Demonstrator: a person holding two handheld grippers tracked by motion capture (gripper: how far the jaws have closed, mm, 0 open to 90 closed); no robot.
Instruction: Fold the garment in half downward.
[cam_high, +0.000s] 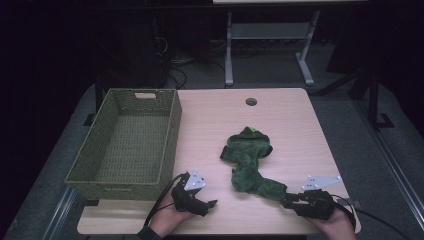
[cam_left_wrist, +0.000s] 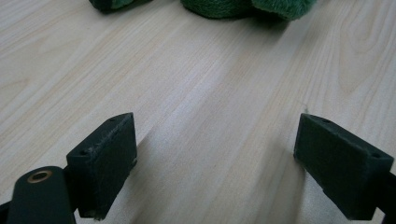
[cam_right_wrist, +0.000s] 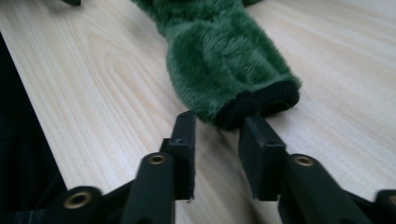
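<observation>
A green plush garment (cam_high: 247, 165) lies crumpled on the light wood table (cam_high: 295, 125), one sleeve stretching toward the front right. That sleeve ends in a black cuff (cam_right_wrist: 261, 100). My right gripper (cam_high: 286, 201) lies low at the front right, pointing left at the cuff. In the right gripper view its jaws (cam_right_wrist: 217, 126) stand a narrow gap apart, the cuff's edge right at their tips and not pinched. My left gripper (cam_high: 210, 205) rests at the front left, open wide over bare wood (cam_left_wrist: 215, 154), with the green plush (cam_left_wrist: 219, 7) well ahead of it.
A green woven basket (cam_high: 172, 135) with nothing in it stands along the table's left side, just beyond my left hand. A round cable hole (cam_high: 251, 102) sits near the far edge. Behind the table are desk legs (cam_high: 229, 50) and dark floor.
</observation>
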